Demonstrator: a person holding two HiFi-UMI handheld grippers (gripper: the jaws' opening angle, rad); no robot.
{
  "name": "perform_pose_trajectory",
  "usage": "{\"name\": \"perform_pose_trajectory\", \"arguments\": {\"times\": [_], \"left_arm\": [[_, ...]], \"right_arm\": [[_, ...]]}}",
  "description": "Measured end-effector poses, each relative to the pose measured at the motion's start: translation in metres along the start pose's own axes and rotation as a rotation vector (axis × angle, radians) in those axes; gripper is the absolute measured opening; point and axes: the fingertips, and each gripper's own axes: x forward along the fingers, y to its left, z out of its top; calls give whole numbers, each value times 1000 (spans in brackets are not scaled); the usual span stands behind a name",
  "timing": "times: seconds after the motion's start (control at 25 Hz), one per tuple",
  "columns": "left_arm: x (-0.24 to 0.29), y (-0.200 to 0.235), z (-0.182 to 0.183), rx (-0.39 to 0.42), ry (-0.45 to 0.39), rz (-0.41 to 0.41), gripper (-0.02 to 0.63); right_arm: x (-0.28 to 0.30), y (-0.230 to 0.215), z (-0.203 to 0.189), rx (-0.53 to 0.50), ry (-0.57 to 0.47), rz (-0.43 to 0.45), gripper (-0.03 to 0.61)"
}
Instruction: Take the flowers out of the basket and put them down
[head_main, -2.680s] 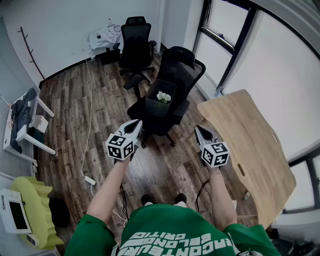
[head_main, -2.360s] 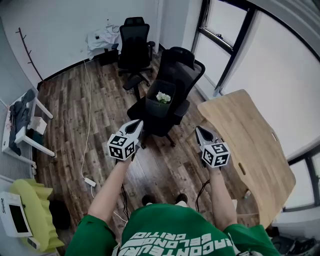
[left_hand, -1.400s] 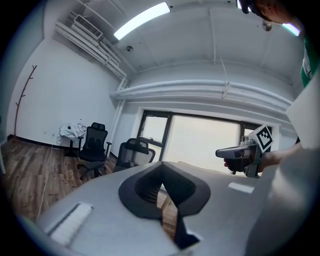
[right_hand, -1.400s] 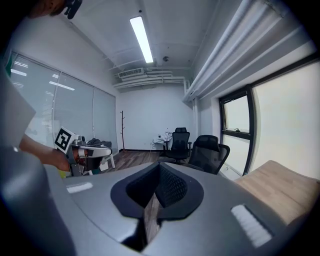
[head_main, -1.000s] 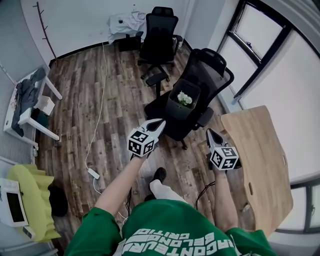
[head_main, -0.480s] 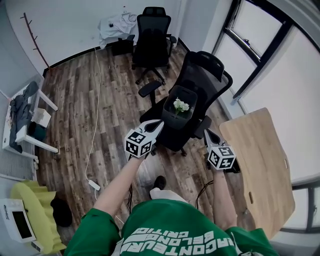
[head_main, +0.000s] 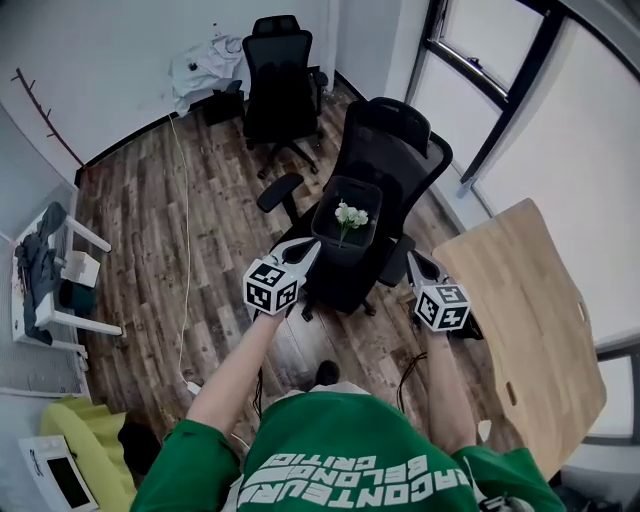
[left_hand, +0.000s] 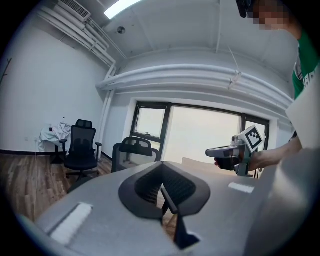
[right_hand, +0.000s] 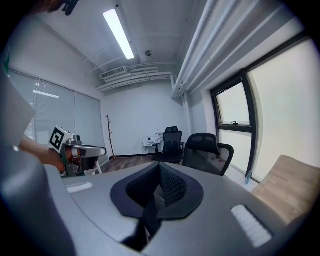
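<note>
1. Wood-plank floor (head_main: 200, 200) fills the room. A black office chair (head_main: 395, 140) stands mid-frame in the head view, and a pale table (head_main: 520, 300) lies at the right edge.
2. A dark basket (head_main: 338, 250) sits on the chair seat, with the white flowers (head_main: 350, 215) standing inside it.
3. The left gripper (head_main: 310, 247) and right gripper (head_main: 412, 258) hang at the basket's lower left and lower right, touching nothing. Both have their jaws closed together and empty.
4. Nothing of the task looks done: the flowers are yet to be grasped, lifted out and laid down.
</note>
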Motion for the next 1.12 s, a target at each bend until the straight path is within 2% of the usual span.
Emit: {"name": "perform_pose_trajectory", "arguments": {"times": [0.4, 0.76, 1.12], "left_arm": [[24, 10, -4, -12, 9, 8, 20], [39, 15, -5, -15, 12, -17, 20], [67, 52, 6, -16, 13, -68, 20]], "right_arm": [[17, -19, -2, 31, 7, 12, 6], [24, -28, -4, 51, 16, -4, 6], [57, -34, 7, 62, 22, -49, 6]]}}
